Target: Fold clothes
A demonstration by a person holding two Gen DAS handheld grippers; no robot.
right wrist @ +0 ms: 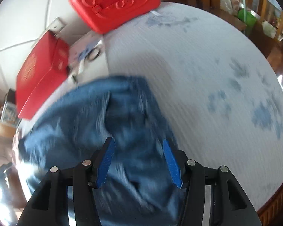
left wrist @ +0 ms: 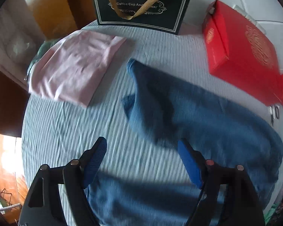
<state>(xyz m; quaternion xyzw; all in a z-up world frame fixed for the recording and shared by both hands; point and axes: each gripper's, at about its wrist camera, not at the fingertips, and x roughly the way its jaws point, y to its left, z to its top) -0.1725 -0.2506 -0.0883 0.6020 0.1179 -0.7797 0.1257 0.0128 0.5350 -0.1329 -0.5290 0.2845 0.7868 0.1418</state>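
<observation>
My left tool (left wrist: 142, 146) hung nearest the lens, its blue pads spread wide with nothing between them, over the ribbed pale cover of the surface (left wrist: 66, 131). The blue garment (left wrist: 207, 116) lay loose beneath and beyond it, stretching from about six o'clock up toward one o'clock, one corner folded over near the middle of the view. At ten o'clock sat a folded pink garment (left wrist: 73, 67), well apart from the blue one. A dark gift bag (left wrist: 141, 5) with a gold ribbon handle stood at twelve o'clock, and a red box (left wrist: 241, 52) rested at two o'clock, near the blue cloth's far edge.

My right tool (right wrist: 139, 143) was also parted, its pads clear of the cloth, which lay blurred and rumpled under it (right wrist: 96, 113). From that side the red box (right wrist: 41, 71) showed at ten o'clock and a red plastic case (right wrist: 115, 3) at twelve o'clock.
</observation>
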